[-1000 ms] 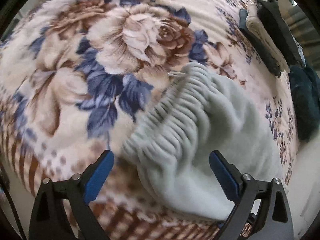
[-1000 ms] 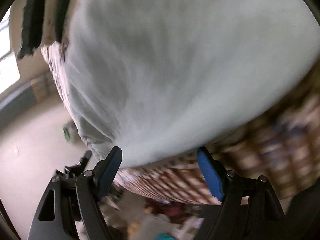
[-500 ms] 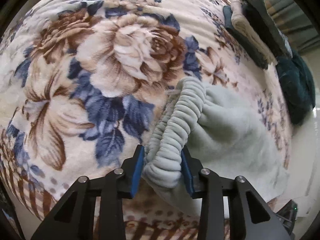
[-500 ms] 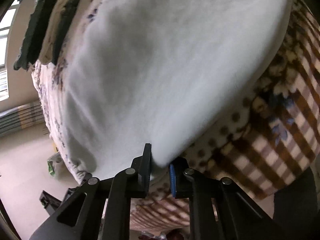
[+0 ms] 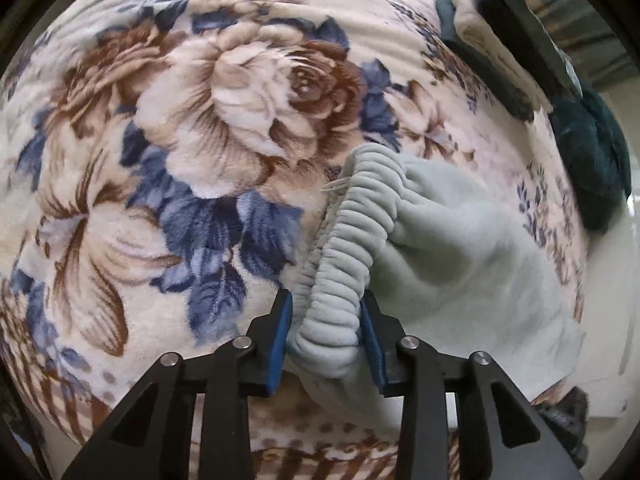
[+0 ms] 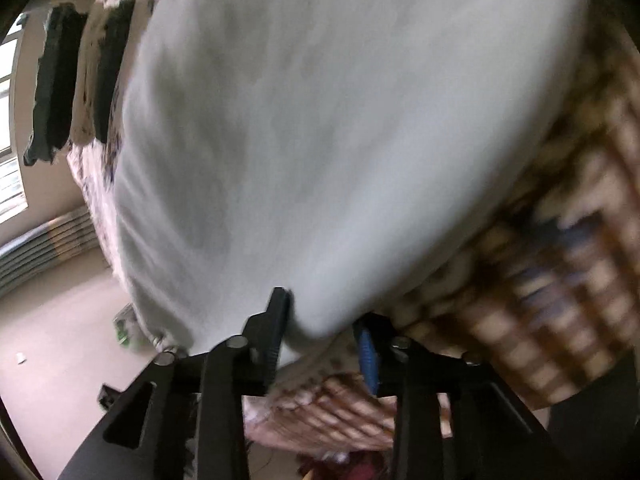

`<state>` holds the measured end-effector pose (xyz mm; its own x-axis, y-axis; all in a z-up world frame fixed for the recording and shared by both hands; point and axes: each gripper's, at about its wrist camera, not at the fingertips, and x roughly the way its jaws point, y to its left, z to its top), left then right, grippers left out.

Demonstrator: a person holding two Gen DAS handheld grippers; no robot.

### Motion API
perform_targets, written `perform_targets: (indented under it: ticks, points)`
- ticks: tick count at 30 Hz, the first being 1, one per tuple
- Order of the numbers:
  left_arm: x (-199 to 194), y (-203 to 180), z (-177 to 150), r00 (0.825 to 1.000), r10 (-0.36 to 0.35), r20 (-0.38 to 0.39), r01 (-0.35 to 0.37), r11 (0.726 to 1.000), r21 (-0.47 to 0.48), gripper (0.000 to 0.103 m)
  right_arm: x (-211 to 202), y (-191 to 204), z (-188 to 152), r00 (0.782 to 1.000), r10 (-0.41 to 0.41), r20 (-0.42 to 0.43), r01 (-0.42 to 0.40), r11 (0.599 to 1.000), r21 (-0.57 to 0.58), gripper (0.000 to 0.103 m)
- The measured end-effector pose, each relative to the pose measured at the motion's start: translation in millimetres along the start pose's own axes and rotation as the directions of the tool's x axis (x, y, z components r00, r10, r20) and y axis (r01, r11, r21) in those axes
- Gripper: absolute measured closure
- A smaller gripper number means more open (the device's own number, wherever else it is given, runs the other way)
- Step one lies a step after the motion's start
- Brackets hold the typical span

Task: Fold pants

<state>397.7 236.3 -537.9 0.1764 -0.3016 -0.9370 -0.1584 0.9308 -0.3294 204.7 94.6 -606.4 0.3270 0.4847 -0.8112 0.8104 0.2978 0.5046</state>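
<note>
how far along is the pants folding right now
Done: both grips are taken. The left gripper is shut on the ribbed waistband of the pale grey fleece pants; the right gripper pinches another edge. Left: every fold, since the pants lie spread over the floral blanket.

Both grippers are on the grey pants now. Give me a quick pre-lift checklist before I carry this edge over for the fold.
1. Left gripper shut on the pants at the elastic waistband: ok.
2. Right gripper shut on the pants' edge: ok, though the view is blurred.
3. Floral blanket not caught in the left pinch: ok.
4. Blanket not caught in the right pinch: cannot tell.
5. Fabric smooth between grips: not ok, bunched by the waistband.
6. Stacked clothes clear of the pants: ok.
</note>
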Motion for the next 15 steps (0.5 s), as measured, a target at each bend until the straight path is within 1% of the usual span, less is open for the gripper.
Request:
perform_targets:
  ticks: [1, 3, 5, 6, 7, 8, 9, 10, 11, 12, 13, 15]
  points:
    - [-0.2, 0.2, -0.2, 1.0, -0.001, -0.003, 0.001, 1.0, -0.007, 0.07, -7.2, -8.4, 0.2, 1.0, -0.002, 0.017, 0.002, 1.0, 0.01, 0.063]
    - [-4.7, -0.1, -0.4, 1.0, -0.004, -0.016, 0.003, 1.0, -0.019, 0.069, -11.5, -20.7, 3.3, 1.0, -0.009, 0.005, 0.009, 0.999, 0.04, 0.063]
    - [-17.0, -10.2, -2.9, 0.999, 0.03, -0.014, -0.03, 1.0, 0.005, 0.067, -18.3, -32.3, 7.0, 1.0, -0.006, -0.005, 0.006, 0.996, 0.086, 0.062]
    - [-26.1, -22.5, -5.8, 0.997, 0.081, -0.004, -0.08, 0.996, 0.038, 0.063, -21.6, -32.8, 12.9, 1.0, -0.009, 0.005, 0.009, 0.995, 0.101, 0.062]
    - [-36.1, -40.6, -10.2, 0.992, 0.126, 0.015, -0.127, 0.989, 0.081, 0.054, -35.5, -36.5, 15.9, 0.999, -0.017, 0.031, 0.013, 0.994, 0.108, 0.058]
    - [-43.6, -59.2, -15.5, 0.99, 0.136, 0.036, -0.14, 0.983, 0.118, 0.046, -47.2, -38.3, 19.1, 0.998, -0.031, 0.052, 0.026, 0.994, 0.104, 0.052]
    - [-48.2, -77.5, -21.0, 0.989, 0.141, 0.052, -0.148, 0.977, 0.155, 0.033, -59.8, -39.4, 23.0, 0.996, -0.04, 0.079, 0.032, 0.994, 0.1, 0.038]
    - [-53.1, -101.6, -28.5, 0.988, 0.139, 0.069, -0.15, 0.968, 0.2, 0.03, -77.9, -41.6, 30.1, 0.992, -0.035, 0.12, 0.024, 0.995, 0.095, 0.033]
    - [-55.2, -125.6, -36.8, 0.987, 0.136, 0.085, -0.153, 0.958, 0.244, 0.03, -95.8, -43.5, 38.7, 0.988, -0.03, 0.152, 0.017, 0.996, 0.087, 0.033]
    - [-54.5, -158.2, -44.1, 0.985, 0.138, 0.098, -0.162, 0.939, 0.303, 0.025, -112.7, -46.2, 47.7, 0.984, -0.026, 0.178, 0.012, 0.997, 0.079, 0.033]
    - [-51.1, -188.8, -50.9, 0.986, 0.136, 0.1, -0.163, 0.922, 0.35, 0.015, -132.5, -50.4, 59.1, 0.978, -0.01, 0.208, -0.005, 0.997, 0.072, 0.033]
    - [-41.3, -244.7, -62.8, 0.991, 0.11, 0.072, -0.13, 0.904, 0.407, 0.008, -173.9, -61.6, 90.0, 0.963, 0.002, 0.271, -0.02, 0.998, 0.064, 0.032]
